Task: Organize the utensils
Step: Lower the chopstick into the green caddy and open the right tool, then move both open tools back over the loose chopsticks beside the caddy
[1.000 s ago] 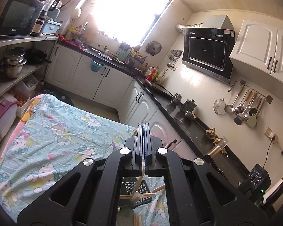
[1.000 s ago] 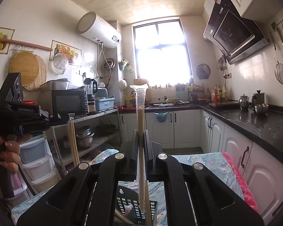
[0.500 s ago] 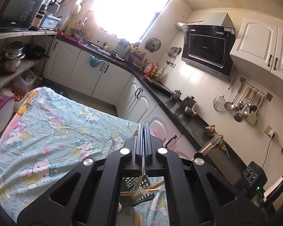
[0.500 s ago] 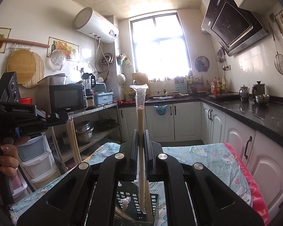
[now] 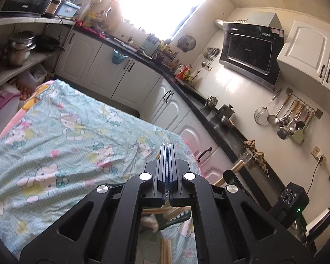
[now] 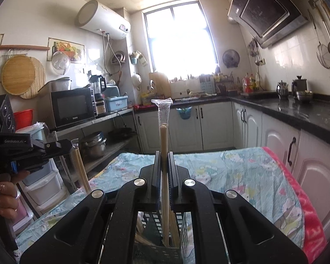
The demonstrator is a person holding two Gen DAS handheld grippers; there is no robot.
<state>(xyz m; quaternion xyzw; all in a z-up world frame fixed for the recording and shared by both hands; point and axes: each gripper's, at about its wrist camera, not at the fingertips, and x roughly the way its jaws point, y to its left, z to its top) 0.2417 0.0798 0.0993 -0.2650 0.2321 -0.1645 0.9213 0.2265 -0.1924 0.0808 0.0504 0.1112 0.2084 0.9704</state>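
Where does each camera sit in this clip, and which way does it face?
Left wrist: on the left claw, shut, looking down over the cartoon-print cloth towards the counter; only the claw shows.
Right wrist: on the right claw, shut on wrapped chopsticks above the dark basket, facing the window; a hand with the left claw shows at the edge.
Shared: cloth, basket, range hood.

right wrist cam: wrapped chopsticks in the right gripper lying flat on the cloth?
No. The wrapped chopsticks stand upright, clamped in the right gripper, lower ends inside the dark basket.
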